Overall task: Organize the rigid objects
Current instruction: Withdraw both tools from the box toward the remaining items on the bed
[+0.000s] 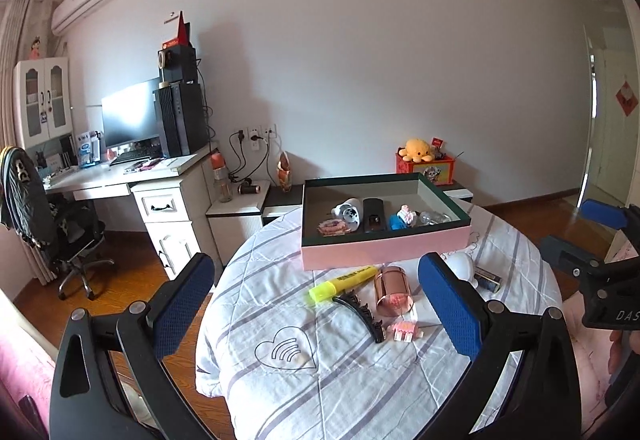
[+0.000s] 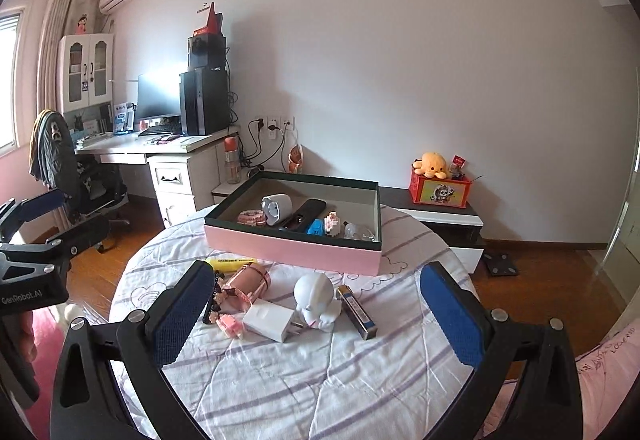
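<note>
A pink box [image 1: 384, 246] [image 2: 292, 250] with a dark rim stands at the far side of the round table and holds several small items. In front of it lie a yellow highlighter [image 1: 344, 282], a rose-gold cylinder [image 1: 392, 292] [image 2: 246, 286], a black hair clip [image 1: 360, 314], a small pink block toy [image 1: 406, 330] [image 2: 230, 324], a white charger [image 2: 270, 322], a white figurine [image 2: 316, 298] and a small gold and blue box [image 2: 358, 312]. My left gripper [image 1: 316, 306] is open above the highlighter and clip. My right gripper [image 2: 316, 316] is open above the charger and figurine. Both are empty.
The table wears a white striped quilted cloth [image 1: 320, 392]. A desk with monitor and computer tower [image 1: 176, 119], an office chair [image 1: 48, 224] and a low cabinet with a red box and orange plush [image 2: 436, 179] stand behind. Wooden floor surrounds the table.
</note>
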The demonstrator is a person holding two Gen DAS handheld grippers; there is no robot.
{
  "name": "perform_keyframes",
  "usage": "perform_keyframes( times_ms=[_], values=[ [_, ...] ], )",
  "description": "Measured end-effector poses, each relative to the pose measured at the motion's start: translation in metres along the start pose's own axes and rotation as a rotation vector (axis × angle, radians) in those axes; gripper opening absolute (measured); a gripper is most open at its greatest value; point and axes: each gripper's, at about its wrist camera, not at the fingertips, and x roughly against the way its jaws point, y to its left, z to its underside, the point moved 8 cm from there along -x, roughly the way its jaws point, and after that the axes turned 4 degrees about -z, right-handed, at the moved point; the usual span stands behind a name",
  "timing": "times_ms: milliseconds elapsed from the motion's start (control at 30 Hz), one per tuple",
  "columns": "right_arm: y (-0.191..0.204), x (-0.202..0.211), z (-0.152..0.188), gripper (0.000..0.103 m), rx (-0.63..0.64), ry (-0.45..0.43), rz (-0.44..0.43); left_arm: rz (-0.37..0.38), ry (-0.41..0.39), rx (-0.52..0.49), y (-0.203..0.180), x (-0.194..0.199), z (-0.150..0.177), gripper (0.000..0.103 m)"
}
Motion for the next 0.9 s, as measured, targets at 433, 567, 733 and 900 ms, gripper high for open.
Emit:
perform_keyframes(
  times_ms=[433,567,733,900],
  values=[
    [-0.014,-0.005,0.019,0.103,-0.034,0.051,0.023,0.008,0.057,-0.011,-0.002,-0.012,0.016,0.103],
    [-0.02,-0.016,0.027,0.103,-0.044,0.078,0.029,0.007,0.077,-0.013,-0.001,-0.022,0.022,0.103],
    [-0.024,-0.03,0.036,0.103,-0.049,0.107,0.029,0.01,0.12,-0.025,-0.003,-0.038,0.034,0.103],
    [-0.028,-0.05,0.049,0.103,-0.058,0.156,0.026,0.032,0.194,-0.052,-0.011,-0.062,0.056,0.103]
  ],
)
